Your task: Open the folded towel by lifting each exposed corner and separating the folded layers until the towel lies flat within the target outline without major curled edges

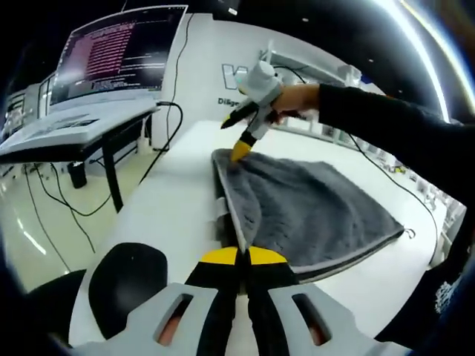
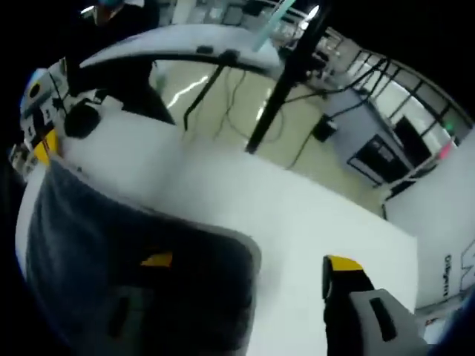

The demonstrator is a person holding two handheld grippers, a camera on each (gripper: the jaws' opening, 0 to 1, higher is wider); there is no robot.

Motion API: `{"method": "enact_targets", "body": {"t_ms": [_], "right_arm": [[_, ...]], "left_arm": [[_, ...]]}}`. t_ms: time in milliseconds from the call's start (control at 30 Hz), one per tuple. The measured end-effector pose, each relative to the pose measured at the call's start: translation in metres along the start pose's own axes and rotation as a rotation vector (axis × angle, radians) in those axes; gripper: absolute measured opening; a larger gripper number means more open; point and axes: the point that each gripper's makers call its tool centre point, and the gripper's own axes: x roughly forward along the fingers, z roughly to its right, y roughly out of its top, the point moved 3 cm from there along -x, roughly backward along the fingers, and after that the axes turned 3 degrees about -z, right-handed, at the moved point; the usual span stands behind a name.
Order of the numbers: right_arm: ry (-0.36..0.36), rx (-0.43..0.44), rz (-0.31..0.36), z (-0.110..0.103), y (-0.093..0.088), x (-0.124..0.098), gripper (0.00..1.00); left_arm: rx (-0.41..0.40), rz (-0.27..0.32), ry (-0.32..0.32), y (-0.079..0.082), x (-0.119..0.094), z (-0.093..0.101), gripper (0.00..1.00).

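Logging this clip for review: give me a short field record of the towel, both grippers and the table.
towel: grey, still folded, near edge raised
left gripper: jaws shut on the towel's near edge
right gripper: held by a hand, tip at the towel's far corner, one jaw under the cloth, jaws apart
table: white
background: monitor on a desk

Left gripper view: a white wall panel [image 1: 223, 81] behind the table carries a large dark letter "W" and, below it, small dark lettering beginning "Dilig", the rest hidden. A dark computer monitor [image 1: 119, 48] shows lines of pink and white text, too small to read. Right gripper view: nothing legible.
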Motion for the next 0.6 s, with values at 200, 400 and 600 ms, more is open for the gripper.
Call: {"method": "enact_targets", "body": {"t_ms": [200,400,600], "right_arm": [[-0.025,-0.123,-0.073,0.0,0.002,0.001,1.0],[-0.016,-0.086,-0.028,0.0,0.011,-0.003,0.97],[0.04,-0.147,-0.008,-0.01,0.015,-0.001,0.44]], "left_arm": [[0.004,0.004,-0.004,0.0,-0.002,0.001,0.0],[0.003,0.01,-0.011,0.0,-0.003,0.005,0.0],[-0.007,0.035,-0.022,0.004,-0.005,0.009,0.0]]}}
